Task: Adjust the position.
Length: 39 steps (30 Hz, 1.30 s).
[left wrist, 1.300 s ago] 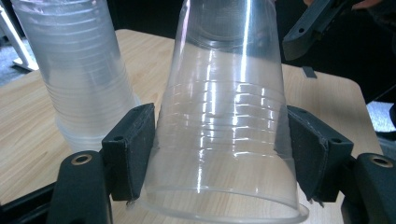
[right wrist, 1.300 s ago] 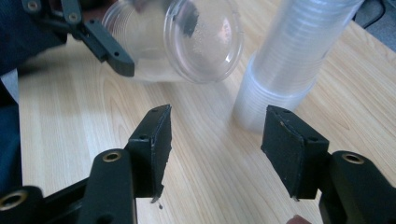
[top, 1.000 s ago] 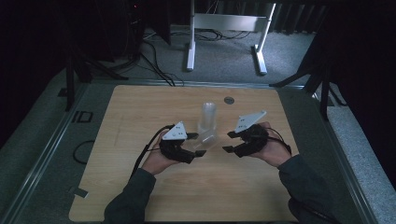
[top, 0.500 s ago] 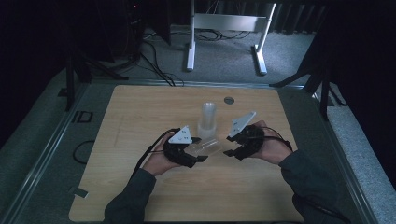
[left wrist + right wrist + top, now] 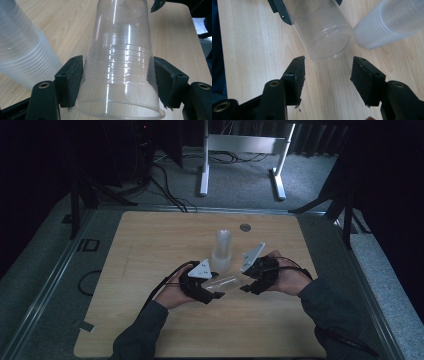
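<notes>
Table: a light wooden table top (image 5: 150, 270) with a pale grain. A person's two arms in dark sleeves come in from the near side.

Single cup: one clear see-through plastic cup (image 5: 223, 282) lies on its side, near the middle of the table, between the two grippers. Its wide rim end points to the left gripper and its round bottom points to the right gripper. I cannot tell if it rests on the wood or is held just above it.

Left gripper: the black left gripper (image 5: 117, 82) has the clear cup (image 5: 120, 75) between its two jaws. The jaws are wide apart and each one presses on a side of the cup, close to the rim.

Right gripper: the black right gripper (image 5: 327, 75) is spread open and has nothing in it. The bottom of the clear cup (image 5: 324, 35) is just in front of its jaws, not touching them.

Cup stack: a tall stack of cloudy white plastic cups (image 5: 222, 251) stands upright on the table, just behind the single cup.

Small disc: a little round grey disc (image 5: 245, 227) sits in the table farther back.
</notes>
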{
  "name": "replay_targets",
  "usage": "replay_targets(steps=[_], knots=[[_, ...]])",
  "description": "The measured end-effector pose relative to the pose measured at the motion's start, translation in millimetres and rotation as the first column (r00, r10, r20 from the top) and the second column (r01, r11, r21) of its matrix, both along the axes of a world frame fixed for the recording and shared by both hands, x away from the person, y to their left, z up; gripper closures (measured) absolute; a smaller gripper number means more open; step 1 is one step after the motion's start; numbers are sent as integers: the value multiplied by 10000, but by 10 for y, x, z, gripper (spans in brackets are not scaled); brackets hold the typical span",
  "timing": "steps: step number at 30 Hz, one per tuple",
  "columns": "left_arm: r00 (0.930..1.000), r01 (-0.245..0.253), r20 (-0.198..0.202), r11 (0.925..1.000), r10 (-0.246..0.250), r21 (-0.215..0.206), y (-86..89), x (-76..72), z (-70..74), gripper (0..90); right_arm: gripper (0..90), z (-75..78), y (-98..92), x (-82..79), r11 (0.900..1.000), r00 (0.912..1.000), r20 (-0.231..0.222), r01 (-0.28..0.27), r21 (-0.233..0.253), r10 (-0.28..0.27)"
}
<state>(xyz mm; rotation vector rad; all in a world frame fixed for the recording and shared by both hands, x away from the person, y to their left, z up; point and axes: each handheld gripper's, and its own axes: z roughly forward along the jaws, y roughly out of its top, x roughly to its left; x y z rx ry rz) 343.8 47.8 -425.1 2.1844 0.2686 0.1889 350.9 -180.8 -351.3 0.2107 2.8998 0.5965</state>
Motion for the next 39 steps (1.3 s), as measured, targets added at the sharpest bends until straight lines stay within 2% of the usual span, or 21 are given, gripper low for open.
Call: replay_targets(steps=[8, 14, 23, 39], knots=[[9997, 240, 31, 9987, -241, 448, -58, -16, -14, 301, 426, -6, 31, -4, 9989, 9998, -139, -172, -439, 166], [9996, 276, 52, 9982, -279, 524, -74, -24, -9, 302, 400, -34, 56, -20, 9951, 9987, -379, -375, -911, 341], [9992, 368, 146, 9947, -384, 963, -109, -35, -41, 303, 366, -65, 105, -23, 9907, 9970, -583, -583, -1231, 515], [9977, 584, 254, 9884, -626, 1404, -167, -62, -72, 306, 339, -106, 196, -28, 9782, 9936, -740, -973, -1837, 849]])
